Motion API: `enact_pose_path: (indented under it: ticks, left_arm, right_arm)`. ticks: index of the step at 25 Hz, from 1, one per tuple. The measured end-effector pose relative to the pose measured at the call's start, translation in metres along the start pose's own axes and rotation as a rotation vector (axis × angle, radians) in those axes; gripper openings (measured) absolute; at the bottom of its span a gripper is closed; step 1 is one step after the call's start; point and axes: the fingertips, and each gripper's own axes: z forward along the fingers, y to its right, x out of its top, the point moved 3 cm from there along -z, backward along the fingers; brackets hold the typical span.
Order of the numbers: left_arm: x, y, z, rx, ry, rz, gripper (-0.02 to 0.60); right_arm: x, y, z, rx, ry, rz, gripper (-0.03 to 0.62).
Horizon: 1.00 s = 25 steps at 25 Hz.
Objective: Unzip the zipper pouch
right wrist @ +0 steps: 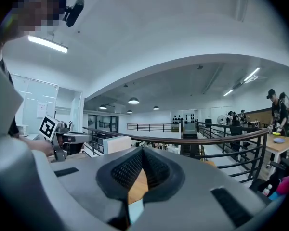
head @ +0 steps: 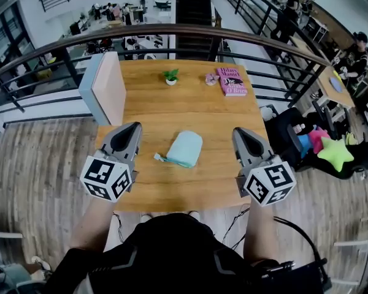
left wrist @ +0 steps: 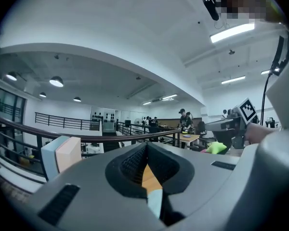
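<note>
A pale mint zipper pouch (head: 185,148) lies flat on the wooden table (head: 172,188), its zipper tab (head: 158,157) sticking out at the left end. My left gripper (head: 135,127) hovers to the pouch's left, apart from it, jaws shut and empty. To the pouch's right my right gripper (head: 238,131) is also shut, with nothing held. In the left gripper view the closed left gripper (left wrist: 145,147) points nearly level over the table, and a sliver of the pouch (left wrist: 155,202) shows below. The right gripper view shows the closed right gripper (right wrist: 142,150) the same way.
At the table's far side lie a pink book (head: 231,81), a small potted plant (head: 170,76) and a small pinkish object (head: 211,78). A blue-and-peach panel (head: 104,87) stands at the left edge. A railing (head: 172,32) runs behind; bags and a green star cushion (head: 334,153) sit on the right.
</note>
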Motion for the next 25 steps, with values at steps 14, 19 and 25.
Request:
enact_pose_path:
  ticks: [14,19,25]
  left_arm:
    - [-0.0036,-0.0067,-0.0022,0.048,-0.007,-0.001,0.029]
    - [-0.002,-0.0059,-0.0021,0.056,-0.005,-0.013,0.029]
    - [0.0032,0.0,0.0033,0.064,0.007,0.003,0.029]
  right_arm:
    - [-0.0034,-0.0014,0.0077,-0.005,-0.027,-0.067,0.008]
    - [-0.0024,0.0001,0.0088,0.0,-0.029,-0.072,0.008]
    - [-0.0039,0.0004,0.0098,0.007,-0.049,-0.086,0.008]
